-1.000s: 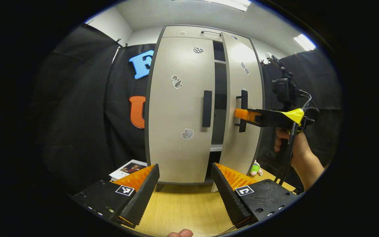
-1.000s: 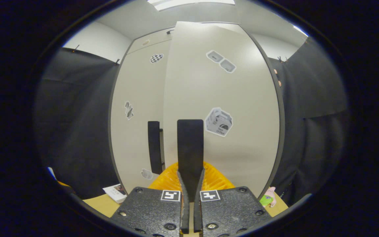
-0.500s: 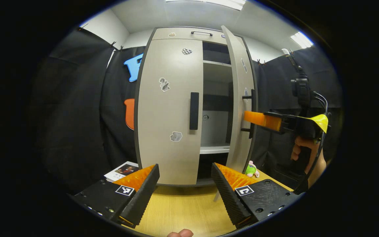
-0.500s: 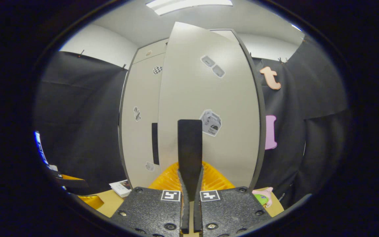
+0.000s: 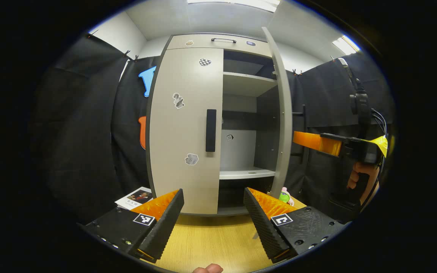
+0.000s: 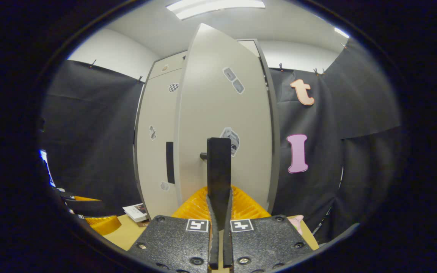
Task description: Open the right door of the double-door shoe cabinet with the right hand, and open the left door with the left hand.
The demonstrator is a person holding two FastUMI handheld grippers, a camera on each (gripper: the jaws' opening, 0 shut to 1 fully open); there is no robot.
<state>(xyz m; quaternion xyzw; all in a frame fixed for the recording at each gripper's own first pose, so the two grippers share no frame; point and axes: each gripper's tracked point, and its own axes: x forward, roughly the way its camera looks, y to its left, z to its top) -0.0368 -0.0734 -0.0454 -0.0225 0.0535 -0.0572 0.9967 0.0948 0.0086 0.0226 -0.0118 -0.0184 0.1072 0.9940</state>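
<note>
One door has swung wide: the right door, right of centre, stands edge-on, right tongs clamped on its handle. Left tongs wait apart; left door is shut.

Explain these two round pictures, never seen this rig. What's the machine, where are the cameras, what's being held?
No robot: a person holds a two-finger gripper in each hand, each with a fisheye camera looking along its fingers. In the left gripper view, the left gripper is open, holding nothing, above the wooden table, facing the shut left door. The right door stands open, showing shelves. In the right gripper view, the right gripper is shut on the right door's handle. A booklet and a small toy lie by the cabinet.
</note>
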